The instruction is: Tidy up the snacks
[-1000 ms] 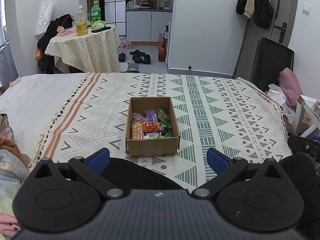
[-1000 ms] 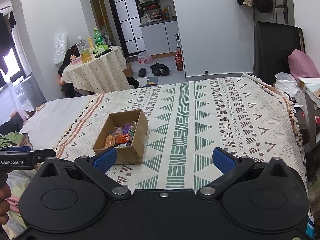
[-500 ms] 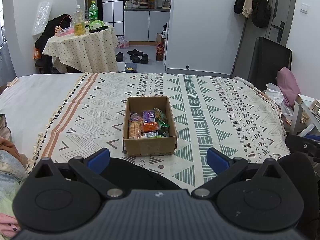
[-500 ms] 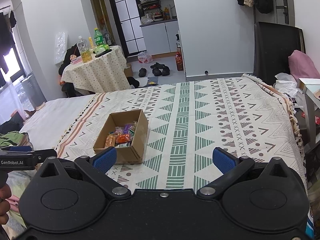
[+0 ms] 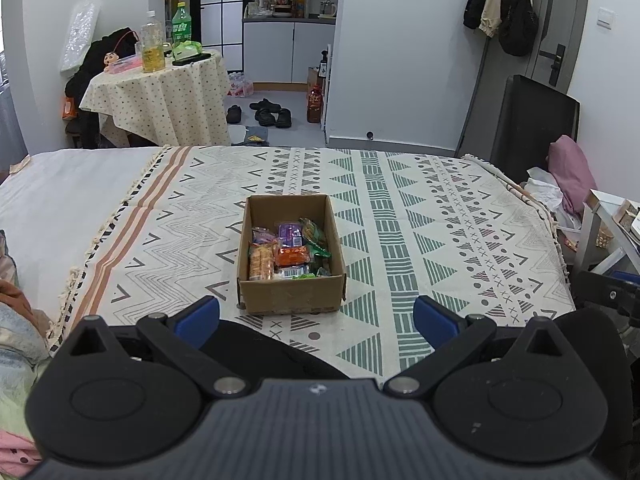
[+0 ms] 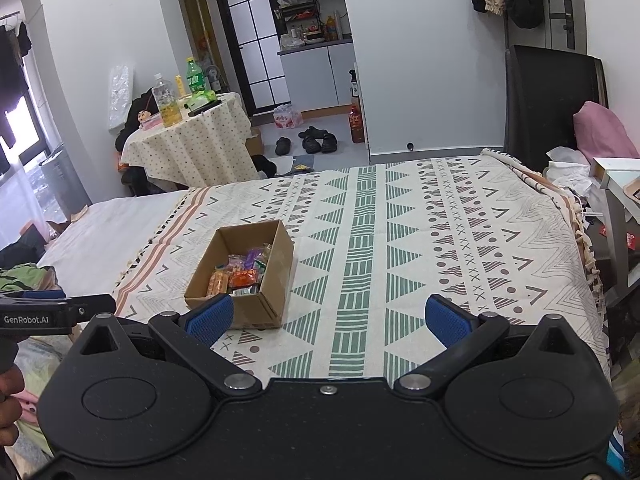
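Left wrist view: left tongs [image 5: 316, 318] spread wide apart, nothing between the blue pads [image 5: 196, 317], hovering at the near edge of the bed. Right tongs [image 6: 327, 320] likewise apart and empty, held right of the box. Cardboard box [image 5: 291, 297] sits open on the patterned blanket [image 5: 420, 240], just ahead of the left tongs, near the bed's middle. Snack packets [image 5: 288, 254] bunched in its near half; far half bare cardboard. Farther back: round table with dotted cloth [image 5: 160, 96] carrying bottles [image 5: 153, 42], shoes [image 5: 266, 111] on the floor, kitchen cabinets behind.
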`<state>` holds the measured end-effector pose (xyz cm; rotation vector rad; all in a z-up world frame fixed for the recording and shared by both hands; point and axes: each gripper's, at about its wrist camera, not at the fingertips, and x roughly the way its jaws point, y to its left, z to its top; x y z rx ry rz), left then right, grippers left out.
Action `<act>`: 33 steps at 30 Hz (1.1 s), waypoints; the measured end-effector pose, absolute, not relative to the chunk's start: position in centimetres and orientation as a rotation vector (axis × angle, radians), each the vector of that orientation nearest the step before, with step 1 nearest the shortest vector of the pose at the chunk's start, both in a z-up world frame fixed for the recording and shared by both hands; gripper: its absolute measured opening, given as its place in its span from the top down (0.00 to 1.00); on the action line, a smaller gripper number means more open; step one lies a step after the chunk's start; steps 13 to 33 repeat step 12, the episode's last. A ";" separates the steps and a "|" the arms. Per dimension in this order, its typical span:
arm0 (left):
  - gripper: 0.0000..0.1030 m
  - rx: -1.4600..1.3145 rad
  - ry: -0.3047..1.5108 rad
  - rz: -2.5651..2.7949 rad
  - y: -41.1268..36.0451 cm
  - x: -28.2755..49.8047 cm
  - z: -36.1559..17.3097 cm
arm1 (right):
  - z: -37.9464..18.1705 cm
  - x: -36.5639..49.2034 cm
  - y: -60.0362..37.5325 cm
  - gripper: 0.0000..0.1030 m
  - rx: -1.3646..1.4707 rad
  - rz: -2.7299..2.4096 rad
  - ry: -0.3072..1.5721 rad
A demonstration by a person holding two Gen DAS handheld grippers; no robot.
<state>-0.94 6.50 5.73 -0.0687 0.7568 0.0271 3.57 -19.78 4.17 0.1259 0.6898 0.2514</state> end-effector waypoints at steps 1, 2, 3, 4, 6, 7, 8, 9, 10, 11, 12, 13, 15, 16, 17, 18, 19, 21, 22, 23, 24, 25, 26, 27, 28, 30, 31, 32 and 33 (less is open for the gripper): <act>0.00 -0.066 0.757 0.023 6.4 -1.0 5.7 | 4.2 3.6 -19.9 0.00 0.128 0.250 0.689; 0.00 -0.064 0.756 0.020 6.3 -1.0 5.7 | 4.2 3.6 -20.0 0.00 0.129 0.249 0.687; 0.00 -0.061 0.756 0.015 6.2 -1.0 5.6 | 4.2 3.6 -20.0 0.00 0.131 0.248 0.686; 0.00 -0.060 0.758 0.010 6.1 -1.0 5.6 | 4.3 3.5 -20.1 0.00 0.133 0.248 0.685; 0.00 -0.062 0.760 0.006 5.9 -0.9 5.5 | 4.3 3.5 -20.2 0.00 0.134 0.249 0.682; 0.00 -0.063 0.761 0.003 5.8 -0.9 5.5 | 4.3 3.5 -20.2 0.00 0.132 0.248 0.683; 0.00 -0.063 0.762 0.003 5.8 -0.8 5.5 | 4.2 3.5 -20.2 0.00 0.133 0.247 0.683; 0.00 -0.063 0.763 0.002 5.7 -0.7 5.5 | 4.2 3.5 -20.2 0.00 0.134 0.248 0.684; 0.00 -0.064 0.764 0.001 5.7 -0.7 5.5 | 4.2 3.5 -20.3 0.00 0.135 0.247 0.684; 0.00 -0.065 0.764 0.000 5.8 -0.7 5.5 | 4.2 3.5 -20.3 0.00 0.135 0.245 0.684; 0.00 -0.065 0.764 -0.002 5.8 -0.7 5.5 | 4.2 3.6 -20.4 0.00 0.135 0.244 0.683; 0.00 -0.065 0.764 -0.002 5.8 -0.7 5.5 | 4.2 3.6 -20.4 0.00 0.135 0.244 0.683; 0.00 -0.065 0.764 -0.002 5.8 -0.7 5.5 | 4.2 3.6 -20.4 0.00 0.135 0.244 0.683; 0.00 -0.065 0.764 -0.002 5.8 -0.7 5.5 | 4.2 3.6 -20.4 0.00 0.135 0.244 0.683; 0.00 -0.065 0.764 -0.002 5.8 -0.7 5.5 | 4.2 3.6 -20.4 0.00 0.135 0.244 0.683; 0.00 -0.065 0.764 -0.002 5.8 -0.7 5.5 | 4.2 3.6 -20.4 0.00 0.135 0.244 0.683; 0.00 -0.065 0.764 -0.002 5.8 -0.7 5.5 | 4.2 3.6 -20.4 0.00 0.135 0.244 0.683; 0.00 -0.065 0.764 -0.002 5.8 -0.7 5.5 | 4.2 3.6 -20.4 0.00 0.135 0.244 0.683; 0.00 -0.065 0.764 -0.002 5.8 -0.7 5.5 | 4.2 3.6 -20.4 0.00 0.135 0.244 0.683; 0.00 -0.065 0.764 -0.002 5.8 -0.7 5.5 | 4.2 3.6 -20.4 0.00 0.135 0.244 0.683; 0.00 -0.065 0.764 -0.002 5.8 -0.7 5.5 | 4.2 3.6 -20.4 0.00 0.135 0.244 0.683; 0.00 -0.065 0.764 -0.002 5.8 -0.7 5.5 | 4.2 3.6 -20.4 0.00 0.135 0.244 0.683; 0.00 -0.065 0.764 -0.002 5.8 -0.7 5.5 | 4.2 3.6 -20.4 0.00 0.135 0.244 0.683; 0.00 -0.065 0.764 -0.002 5.8 -0.7 5.5 | 4.2 3.6 -20.4 0.00 0.135 0.244 0.683; 0.00 -0.065 0.764 -0.002 5.8 -0.7 5.5 | 4.2 3.6 -20.4 0.00 0.135 0.244 0.683; 0.00 -0.065 0.764 -0.002 5.8 -0.7 5.5 | 4.2 3.6 -20.4 0.00 0.135 0.244 0.683; 0.00 -0.065 0.764 -0.002 5.8 -0.7 5.5 | 4.2 3.6 -20.4 0.00 0.135 0.244 0.683; 0.00 -0.065 0.764 -0.002 5.8 -0.7 5.5 | 4.2 3.6 -20.4 0.00 0.135 0.244 0.683; 0.00 -0.065 0.764 -0.002 5.8 -0.7 5.5 | 4.2 3.6 -20.4 0.00 0.135 0.244 0.683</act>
